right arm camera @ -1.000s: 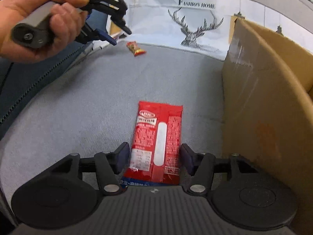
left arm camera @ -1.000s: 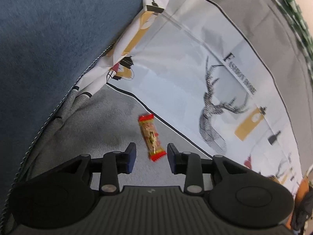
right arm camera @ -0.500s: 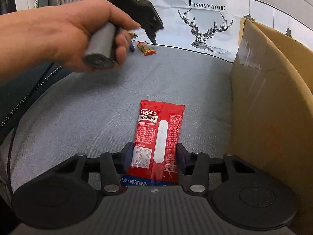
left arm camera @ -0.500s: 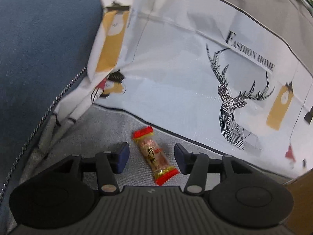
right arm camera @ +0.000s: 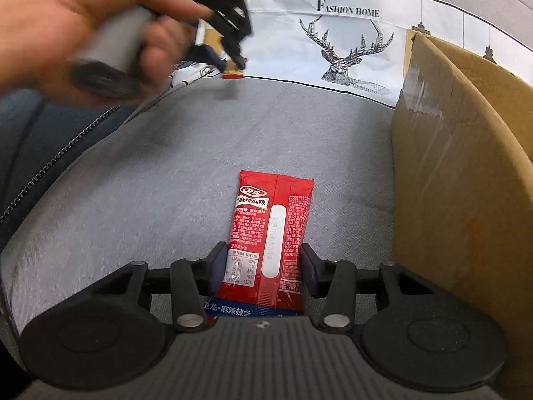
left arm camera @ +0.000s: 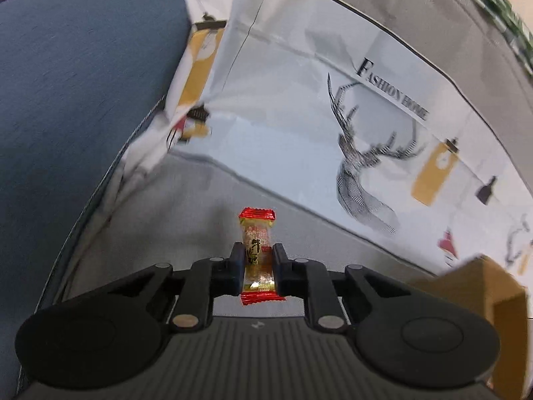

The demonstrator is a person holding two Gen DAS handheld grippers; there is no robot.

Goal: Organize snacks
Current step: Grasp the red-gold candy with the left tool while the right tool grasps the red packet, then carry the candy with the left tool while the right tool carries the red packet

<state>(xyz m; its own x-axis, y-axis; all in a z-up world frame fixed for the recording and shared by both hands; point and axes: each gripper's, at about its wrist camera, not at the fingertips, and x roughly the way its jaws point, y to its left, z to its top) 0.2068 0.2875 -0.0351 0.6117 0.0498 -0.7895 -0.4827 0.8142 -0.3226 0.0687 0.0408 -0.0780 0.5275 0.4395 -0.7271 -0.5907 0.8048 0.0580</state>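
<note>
Two snacks, two grippers, and the cardboard box (right arm camera: 466, 166) is the mark to measure everything by. Far out on the side away from the box, the left gripper (left arm camera: 256, 266) is clamped tight on the small candy (left arm camera: 257, 250), a gold wrapper with red crimped ends, its long axis running straight out along the fingers and one red end poking past the tips. In the right wrist view the hand (right arm camera: 83, 30) carrying that gripper hangs blurred above the grey cushion (right arm camera: 133, 183), candy clear of the fabric, with the whole width of the cushion between it and the box. Closer in, the red snack packet (right arm camera: 273, 233) lies flat on the cushion just beside the box wall, long axis pointing away from the right gripper (right arm camera: 261, 266). Its near end sits between the jaws, and the pads look pressed against both long edges. By my read the right side has the short trip: the box stands right beside its packet, while the left must cross the cushion.
</note>
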